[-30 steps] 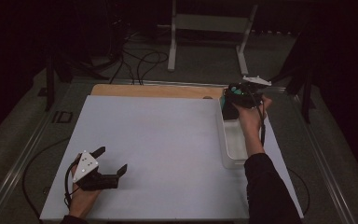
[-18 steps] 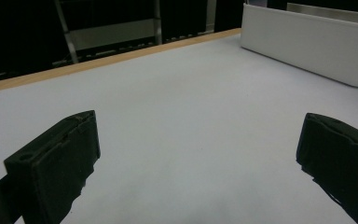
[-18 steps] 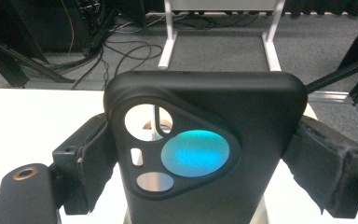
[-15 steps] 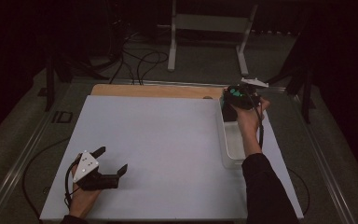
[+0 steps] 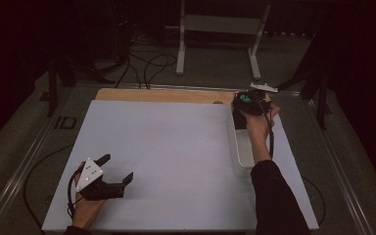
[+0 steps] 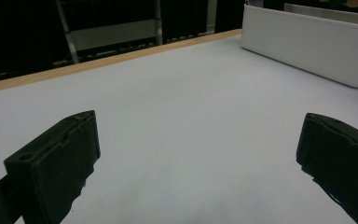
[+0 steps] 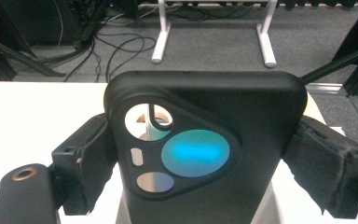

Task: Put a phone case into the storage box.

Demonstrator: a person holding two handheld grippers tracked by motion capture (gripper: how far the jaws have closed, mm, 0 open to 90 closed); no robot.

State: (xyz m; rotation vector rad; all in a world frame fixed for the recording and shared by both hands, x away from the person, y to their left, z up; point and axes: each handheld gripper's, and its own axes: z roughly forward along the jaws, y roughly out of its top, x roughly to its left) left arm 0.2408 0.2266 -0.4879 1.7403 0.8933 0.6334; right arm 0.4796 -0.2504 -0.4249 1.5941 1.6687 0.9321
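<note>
My right gripper [image 5: 243, 106] is shut on a black phone case [image 5: 239, 116] and holds it upright over the far end of a long white tray [image 5: 238, 155]. In the right gripper view the case [image 7: 205, 135] stands between the two jaws, its camera cutout with a teal round patch facing me. My left gripper [image 5: 117, 167] rests on the white table top [image 5: 176, 147] at the near left. It is open with nothing between its fingers [image 6: 56, 163]. The tray [image 6: 307, 46] lies farther off in the left gripper view.
A wooden strip [image 5: 161, 95] runs along the table's far edge. Beyond it stand a metal frame [image 5: 218, 29] and loose cables [image 5: 142, 61] on the floor. A wide stretch of white table top separates the two grippers.
</note>
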